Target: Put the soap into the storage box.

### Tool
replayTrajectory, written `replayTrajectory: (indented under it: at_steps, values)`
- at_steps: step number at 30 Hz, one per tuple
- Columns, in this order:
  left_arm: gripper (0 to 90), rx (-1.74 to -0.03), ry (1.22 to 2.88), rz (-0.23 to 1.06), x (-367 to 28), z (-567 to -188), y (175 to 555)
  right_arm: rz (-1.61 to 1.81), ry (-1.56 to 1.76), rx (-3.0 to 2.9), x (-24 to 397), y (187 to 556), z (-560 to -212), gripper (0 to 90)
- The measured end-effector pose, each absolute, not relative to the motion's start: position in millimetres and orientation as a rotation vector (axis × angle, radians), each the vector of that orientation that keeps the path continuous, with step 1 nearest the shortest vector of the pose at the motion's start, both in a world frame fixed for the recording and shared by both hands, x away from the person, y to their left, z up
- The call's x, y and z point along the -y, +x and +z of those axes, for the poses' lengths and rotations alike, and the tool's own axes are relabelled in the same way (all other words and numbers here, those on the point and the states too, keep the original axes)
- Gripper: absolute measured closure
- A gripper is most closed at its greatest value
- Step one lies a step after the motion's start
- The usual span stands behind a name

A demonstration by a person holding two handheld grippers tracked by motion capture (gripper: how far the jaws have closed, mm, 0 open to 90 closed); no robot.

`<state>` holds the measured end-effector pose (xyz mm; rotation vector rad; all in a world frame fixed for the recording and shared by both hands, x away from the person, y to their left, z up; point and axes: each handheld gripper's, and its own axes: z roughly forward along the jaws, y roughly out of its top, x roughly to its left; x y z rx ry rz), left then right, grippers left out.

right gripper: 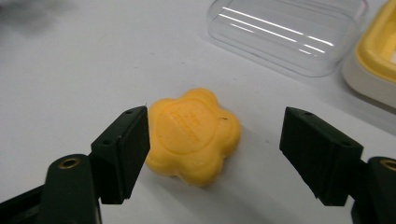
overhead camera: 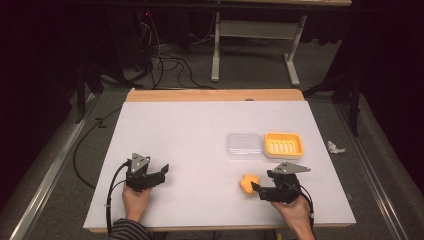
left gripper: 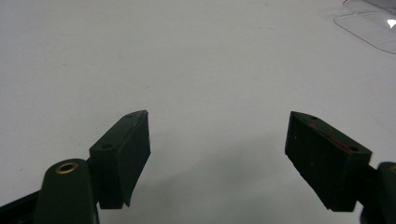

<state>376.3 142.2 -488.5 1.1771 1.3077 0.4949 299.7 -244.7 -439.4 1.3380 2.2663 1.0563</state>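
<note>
Soap point(right gripper: 194, 135), a yellow flower-shaped bar, lies on the table point(overhead camera: 190, 130) near the clear lid point(overhead camera: 243, 145) and the yellow soap dish point(overhead camera: 283, 145). Right gripper point(right gripper: 215, 135) stands open around it, left pad at its edge. Centre both pads across the lobes, then squeeze gently. Left gripper point(left gripper: 217, 135) waits open, empty.
</note>
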Motion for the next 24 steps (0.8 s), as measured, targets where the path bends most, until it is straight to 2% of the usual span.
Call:
replayTrajectory:
  at_steps: [14,24]
  values:
    - [23.0,-1.306,1.181,0.490,-142.1,-488.6,376.3,0.860,1.332,-2.365,213.6,313.7,-452.5,18.7]
    - [22.9,-1.301,1.182,0.485,-142.0,-488.5,375.8,0.721,1.310,-2.418,200.9,319.8,-461.9,22.4]
